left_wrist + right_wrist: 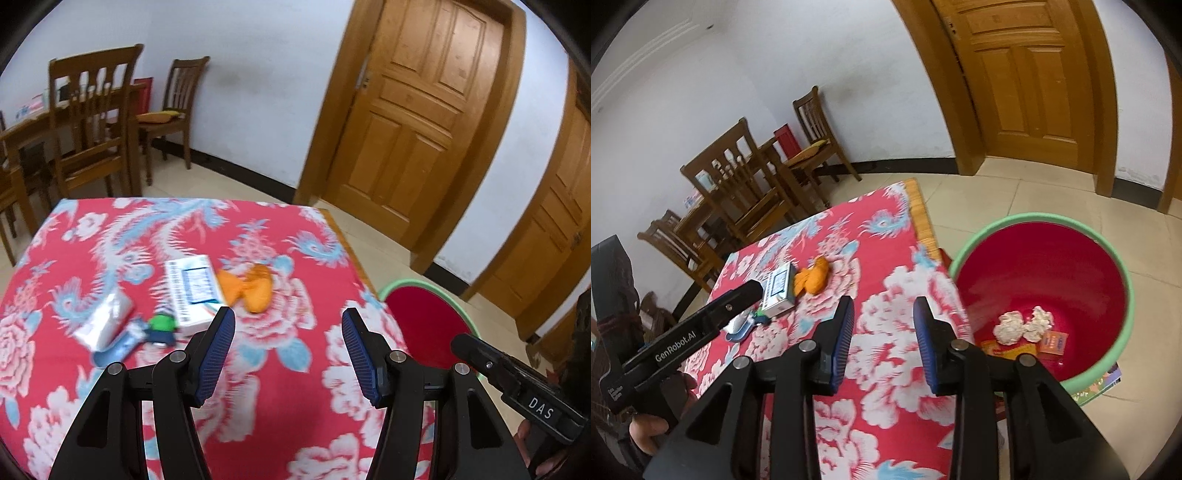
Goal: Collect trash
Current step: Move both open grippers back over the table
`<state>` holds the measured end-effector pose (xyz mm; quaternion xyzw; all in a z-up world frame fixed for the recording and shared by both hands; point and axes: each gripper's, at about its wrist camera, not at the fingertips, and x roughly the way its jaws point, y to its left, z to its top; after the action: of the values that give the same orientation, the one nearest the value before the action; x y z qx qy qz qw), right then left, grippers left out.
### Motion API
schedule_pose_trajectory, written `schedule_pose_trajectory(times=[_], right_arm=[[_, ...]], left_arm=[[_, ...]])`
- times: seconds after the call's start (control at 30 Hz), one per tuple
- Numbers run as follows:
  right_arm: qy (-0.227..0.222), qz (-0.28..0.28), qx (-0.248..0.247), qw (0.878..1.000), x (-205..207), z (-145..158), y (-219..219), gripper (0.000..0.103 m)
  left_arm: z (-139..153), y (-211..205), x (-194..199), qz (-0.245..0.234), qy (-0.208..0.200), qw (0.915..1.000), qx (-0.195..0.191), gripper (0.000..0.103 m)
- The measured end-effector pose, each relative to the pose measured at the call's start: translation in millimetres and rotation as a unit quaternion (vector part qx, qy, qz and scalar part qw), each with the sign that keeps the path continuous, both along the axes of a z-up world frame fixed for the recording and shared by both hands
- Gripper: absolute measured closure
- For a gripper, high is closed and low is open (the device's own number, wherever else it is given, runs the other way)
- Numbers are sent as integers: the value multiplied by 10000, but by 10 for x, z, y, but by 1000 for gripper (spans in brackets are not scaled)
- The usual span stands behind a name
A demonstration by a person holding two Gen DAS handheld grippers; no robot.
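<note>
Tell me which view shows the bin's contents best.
Right wrist view: it looks into the bin, showing crumpled paper and small packets at the bottom. The left wrist view catches only its rim and red inside, no contents.

Both wrist views look steeply down across the floral tablecloth [280, 369], sharing the red bin [1041, 280] at three o'clock.

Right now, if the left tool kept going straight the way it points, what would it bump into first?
Probably the flowered tablecloth: the left tool is open, empty and tilts down at bare cloth, just short of the orange wrapper. Depth is hard to judge.
</note>
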<state>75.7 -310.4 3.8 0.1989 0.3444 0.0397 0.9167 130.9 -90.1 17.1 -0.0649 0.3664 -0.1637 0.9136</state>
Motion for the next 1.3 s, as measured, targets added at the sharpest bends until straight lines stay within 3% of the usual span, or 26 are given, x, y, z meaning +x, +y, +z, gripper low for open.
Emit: schedule_pose_trajectory(times=[0.43,0.73,1.3], right_arm=[[92,423,-133,9990,275,3,492,67],[257,460,-184,9984,461,-75,639,66],[509,448,-364,9970,935,-222,855,65]], left_arm=[[-8,689,129,660,-43,9978,103,41],[-205,1091,360,1060,156,9938,305,41],[-578,1284,647,1076,569,9917,418,41]])
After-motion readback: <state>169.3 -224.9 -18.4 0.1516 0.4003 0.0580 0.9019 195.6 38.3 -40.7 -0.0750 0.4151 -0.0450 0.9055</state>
